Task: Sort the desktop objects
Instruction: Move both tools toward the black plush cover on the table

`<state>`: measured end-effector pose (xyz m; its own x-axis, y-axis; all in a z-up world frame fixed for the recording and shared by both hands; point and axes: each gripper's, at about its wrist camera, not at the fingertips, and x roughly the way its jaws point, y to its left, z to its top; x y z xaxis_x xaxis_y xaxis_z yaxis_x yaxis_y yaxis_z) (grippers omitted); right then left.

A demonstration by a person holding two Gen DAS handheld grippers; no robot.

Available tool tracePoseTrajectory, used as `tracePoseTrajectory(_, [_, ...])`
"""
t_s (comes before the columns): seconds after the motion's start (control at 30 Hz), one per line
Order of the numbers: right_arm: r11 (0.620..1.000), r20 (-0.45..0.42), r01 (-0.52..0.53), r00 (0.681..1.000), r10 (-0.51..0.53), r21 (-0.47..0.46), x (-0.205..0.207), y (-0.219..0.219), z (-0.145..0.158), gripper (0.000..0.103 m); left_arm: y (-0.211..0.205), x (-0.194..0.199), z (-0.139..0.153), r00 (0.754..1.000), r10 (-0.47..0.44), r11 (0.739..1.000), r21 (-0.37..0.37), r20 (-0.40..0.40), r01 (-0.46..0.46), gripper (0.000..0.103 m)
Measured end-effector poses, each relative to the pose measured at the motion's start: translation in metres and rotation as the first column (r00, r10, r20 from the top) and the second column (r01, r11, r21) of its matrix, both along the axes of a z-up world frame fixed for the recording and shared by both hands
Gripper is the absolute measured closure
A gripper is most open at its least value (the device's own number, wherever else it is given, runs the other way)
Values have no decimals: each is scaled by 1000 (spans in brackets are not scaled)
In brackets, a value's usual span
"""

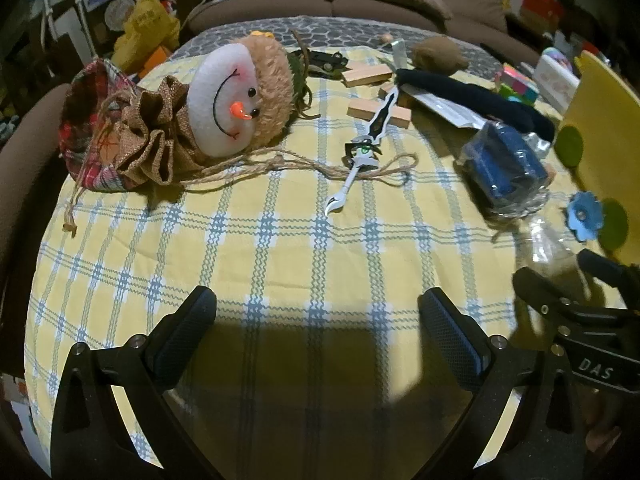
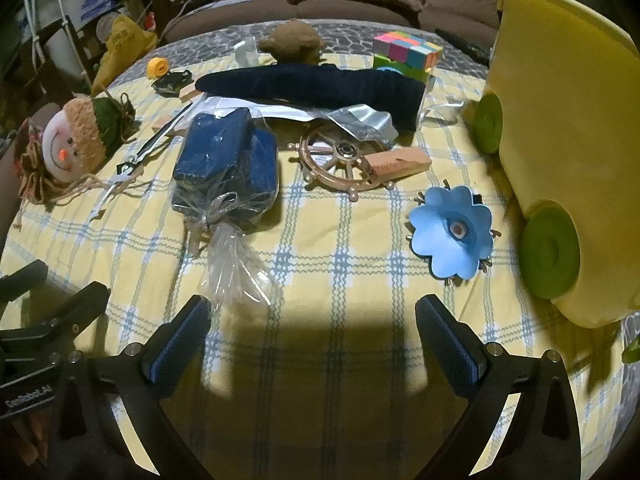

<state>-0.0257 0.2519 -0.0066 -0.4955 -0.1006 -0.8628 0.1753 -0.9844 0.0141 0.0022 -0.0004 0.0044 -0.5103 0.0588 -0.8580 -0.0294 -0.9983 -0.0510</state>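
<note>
We hold the left gripper [image 1: 316,312] and right gripper [image 2: 312,320] with jaws spread wide, nothing between them. The blue flower [image 2: 452,232] lies just beside the yellow bin [image 2: 560,120] (likely light, flimsy foam); we would pinch one petal's edge gently.

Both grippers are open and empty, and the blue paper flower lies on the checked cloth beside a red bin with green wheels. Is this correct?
Not quite: the bin beside the blue paper flower is yellow, not red, as the right wrist view shows. The rest holds: left gripper and right gripper are open and empty.
</note>
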Motion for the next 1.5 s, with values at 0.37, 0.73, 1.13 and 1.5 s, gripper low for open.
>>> tracePoseTrajectory(0.37, [997,-34,-50,998,52,50,1,0,34,0,-10,2,51,997,-39,997,61,-69,43,0])
tracePoseTrajectory(0.73, [983,-69,-162,983,168,87,-18,-17,74,0,-11,-19,97,987,-124,989,62,-103,131,0])
tracePoseTrajectory(1.13, [988,-76,-145,986,148,49,-62,-13,72,0,-25,-62,87,987,-136,980,132,-81,146,0])
tracePoseTrajectory(1.5, [993,-50,-90,995,86,-82,-104,19,64,0,-10,-117,65,987,-144,947,280,-64,157,0])
